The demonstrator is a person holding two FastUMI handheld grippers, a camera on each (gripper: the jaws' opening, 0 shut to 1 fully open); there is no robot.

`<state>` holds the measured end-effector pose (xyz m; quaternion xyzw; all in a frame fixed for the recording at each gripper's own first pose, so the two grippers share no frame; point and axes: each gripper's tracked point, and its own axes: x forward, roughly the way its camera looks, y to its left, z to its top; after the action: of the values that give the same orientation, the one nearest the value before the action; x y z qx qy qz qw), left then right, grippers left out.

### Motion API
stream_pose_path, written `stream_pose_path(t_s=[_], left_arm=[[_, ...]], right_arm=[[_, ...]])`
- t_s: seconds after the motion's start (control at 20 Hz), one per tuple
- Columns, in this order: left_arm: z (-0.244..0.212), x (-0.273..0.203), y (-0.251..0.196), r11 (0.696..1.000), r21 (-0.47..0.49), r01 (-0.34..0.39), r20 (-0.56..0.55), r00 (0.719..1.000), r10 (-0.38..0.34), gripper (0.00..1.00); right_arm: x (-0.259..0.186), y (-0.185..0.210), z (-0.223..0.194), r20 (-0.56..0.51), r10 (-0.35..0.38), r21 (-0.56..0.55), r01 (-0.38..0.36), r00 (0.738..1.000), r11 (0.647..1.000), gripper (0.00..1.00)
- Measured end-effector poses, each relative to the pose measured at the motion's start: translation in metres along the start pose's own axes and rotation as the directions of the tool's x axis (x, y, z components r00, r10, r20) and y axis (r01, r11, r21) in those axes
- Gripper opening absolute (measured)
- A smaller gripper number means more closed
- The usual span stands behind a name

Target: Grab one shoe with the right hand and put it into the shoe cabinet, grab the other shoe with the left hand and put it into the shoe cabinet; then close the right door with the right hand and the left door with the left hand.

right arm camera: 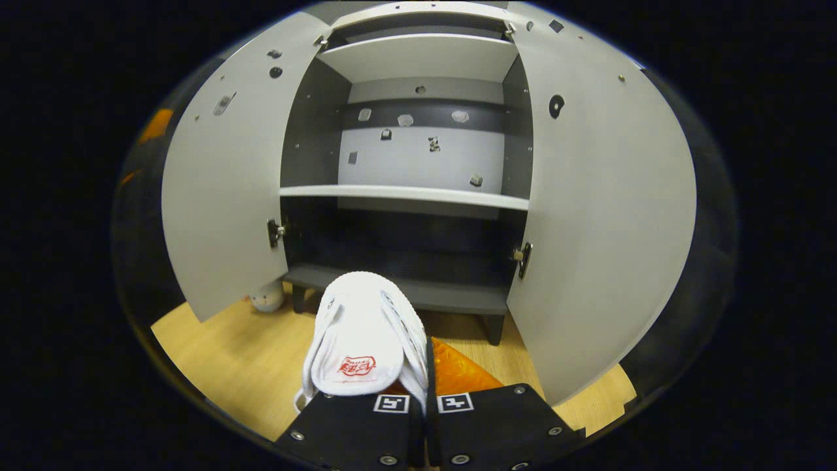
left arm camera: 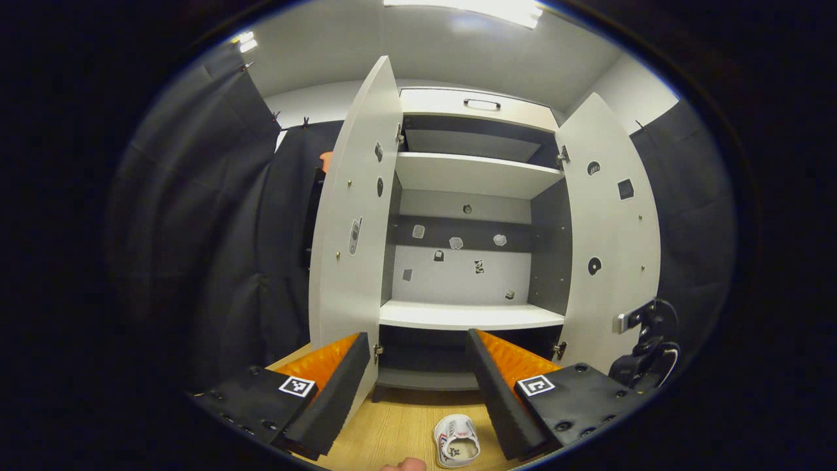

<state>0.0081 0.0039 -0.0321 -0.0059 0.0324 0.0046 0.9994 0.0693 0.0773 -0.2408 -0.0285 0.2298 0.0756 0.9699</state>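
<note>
Shoes before the open shoe cabinet (right arm camera: 418, 190).
Right gripper (right arm camera: 424, 399) clamped on one white shoe (right arm camera: 363, 340); left gripper (left arm camera: 418, 386) spread wide, other shoe (left arm camera: 456, 441) lying below between its fingers.

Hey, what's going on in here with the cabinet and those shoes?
A person is putting a pair of shoes away with handheld tongs. The right tongs are shut on one white fabric shoe with a red logo, held up facing the open grey-and-white shoe cabinet. The left tongs are open and empty, with the other white shoe lying on the wooden floor beneath them. Both cabinet doors stand wide open.
</note>
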Motion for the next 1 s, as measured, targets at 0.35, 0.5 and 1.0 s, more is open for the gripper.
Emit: stream_pose_path(t_s=[0.35,0.5,1.0], left_arm=[[0.000,-0.006,0.001,1.000,0.002,0.001,0.015,1.000,-0.001,0.96],[0.002,-0.008,0.000,1.000,-0.004,0.007,0.024,1.000,-0.007,0.96],[-0.011,-0.009,0.018,1.000,0.004,-0.029,0.000,1.000,0.029,0.96]], right_arm=[[0.018,-0.015,0.159,0.181,-0.050,-0.025,0.055,0.982,0.998,0.01],[0.062,-0.020,0.216,0.205,-0.068,-0.017,0.073,0.976,0.997,0.01],[0.257,-0.076,0.245,0.013,-0.269,-0.063,0.269,0.963,0.961,0.01]])
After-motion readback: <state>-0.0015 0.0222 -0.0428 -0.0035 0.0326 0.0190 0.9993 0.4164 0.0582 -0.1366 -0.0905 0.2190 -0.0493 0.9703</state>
